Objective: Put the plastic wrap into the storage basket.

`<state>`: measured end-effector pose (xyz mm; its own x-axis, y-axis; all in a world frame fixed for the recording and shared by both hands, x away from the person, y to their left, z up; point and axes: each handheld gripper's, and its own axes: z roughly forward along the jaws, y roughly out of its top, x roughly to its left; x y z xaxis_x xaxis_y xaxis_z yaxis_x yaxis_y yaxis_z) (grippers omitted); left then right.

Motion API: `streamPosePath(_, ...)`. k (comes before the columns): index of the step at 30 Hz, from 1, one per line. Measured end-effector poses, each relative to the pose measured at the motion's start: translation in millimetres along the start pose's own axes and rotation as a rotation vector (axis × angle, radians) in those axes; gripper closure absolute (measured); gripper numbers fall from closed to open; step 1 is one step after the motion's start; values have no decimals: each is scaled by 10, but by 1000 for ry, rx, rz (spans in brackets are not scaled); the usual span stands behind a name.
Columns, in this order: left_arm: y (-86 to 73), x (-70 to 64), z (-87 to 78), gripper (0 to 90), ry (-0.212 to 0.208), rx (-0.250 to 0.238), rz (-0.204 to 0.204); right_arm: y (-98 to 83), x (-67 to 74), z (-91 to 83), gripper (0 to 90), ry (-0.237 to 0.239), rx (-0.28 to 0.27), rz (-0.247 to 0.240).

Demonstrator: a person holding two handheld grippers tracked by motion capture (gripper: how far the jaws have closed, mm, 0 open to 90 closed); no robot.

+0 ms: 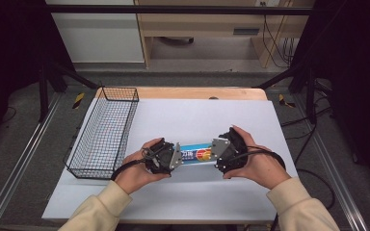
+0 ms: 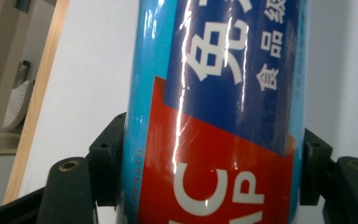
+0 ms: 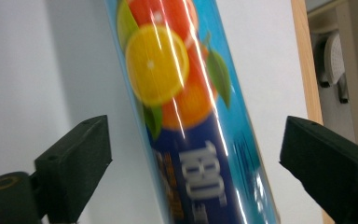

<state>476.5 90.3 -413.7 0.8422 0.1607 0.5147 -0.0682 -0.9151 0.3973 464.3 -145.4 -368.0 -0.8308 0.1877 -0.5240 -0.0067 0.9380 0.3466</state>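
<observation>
While the blue box [image 1: 196, 154] lies lengthwise on the white sheet [image 1: 212, 120] near the table's front, it spans the gap between the two grippers. At its left end the left gripper [image 1: 169, 159] is clamped on it, both black jaws pressed against the glossy sides in the left gripper view [image 2: 214, 116]. At its right end the right gripper [image 1: 218, 155] stands with jaws spread wide; the box [image 3: 186, 107] passes between them, touching neither. Further left, a wire basket [image 1: 103, 132] sits apart from the box.
</observation>
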Motion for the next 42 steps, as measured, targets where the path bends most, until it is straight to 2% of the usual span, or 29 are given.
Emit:
streamPosePath(5, -13, -5, 8, 305, -5, -4, -10, -136, -2, -8, 75, 6, 7, 30)
streamPosePath(7, -20, -5, -1, 305, -7, -4, -12, -183, 17, -18, 58, -9, 10, 29)
streamPosePath(11, -35, -9, -26, 305, 2, 3, -8, -329, 37, -85, 62, -34, -1, 60)
streamPosePath(16, -64, -19, -76, 306, 10, 2, -7, -565, 42, -147, 59, -100, 13, 150)
streamPosePath(17, -67, -13, -91, 306, 1, 1, -13, -638, 41, -127, 67, -116, 21, 177)
streamPosePath(18, -71, -15, -116, 306, 11, -5, -11, -751, 41, -69, 86, -172, 19, 223)
streamPosePath(20, -73, 2, -170, 306, 16, -6, -17, -798, 40, -39, 72, -190, 7, 242)
streamPosePath(21, -74, 10, -187, 305, 20, -9, -20, -876, 30, 38, 69, -190, 15, 314)
streamPosePath(25, -84, 68, -290, 306, 28, -26, -43, -950, 69, 220, 96, -261, 42, 459)
streamPosePath(27, -90, 113, -358, 305, 35, -31, -54, -944, 79, 284, 83, -299, 33, 543)
streamPosePath(28, -93, 128, -382, 305, 45, -39, -58, -932, 84, 301, 111, -324, 32, 585)
streamPosePath(29, -96, 146, -407, 306, 48, -44, -67, -923, 89, 313, 117, -352, 16, 628)
streamPosePath(30, -99, 161, -424, 306, 48, -50, -76, -913, 87, 326, 112, -377, -5, 726)
streamPosePath(31, -102, 179, -450, 306, 55, -51, -78, -913, 87, 326, 112, -377, -5, 726)
streamPosePath(33, -110, 215, -497, 306, 61, -57, -90, -925, 85, 341, 115, -407, -52, 832)
streamPosePath(34, -119, 235, -520, 306, 69, -62, -96, -929, 88, 344, 115, -413, -71, 852)
streamPosePath(37, -142, 282, -570, 306, 86, -66, -106, -923, 102, 358, 101, -410, -78, 887)
streamPosePath(38, -154, 310, -600, 306, 78, -58, -119, -929, 114, 345, 110, -410, -96, 909)
streamPosePath(40, -174, 338, -633, 307, 95, -54, -121, -940, 173, 321, 111, -428, -120, 963)
streamPosePath(42, -197, 372, -674, 306, 106, -50, -125, -947, 201, 315, 111, -441, -138, 976)
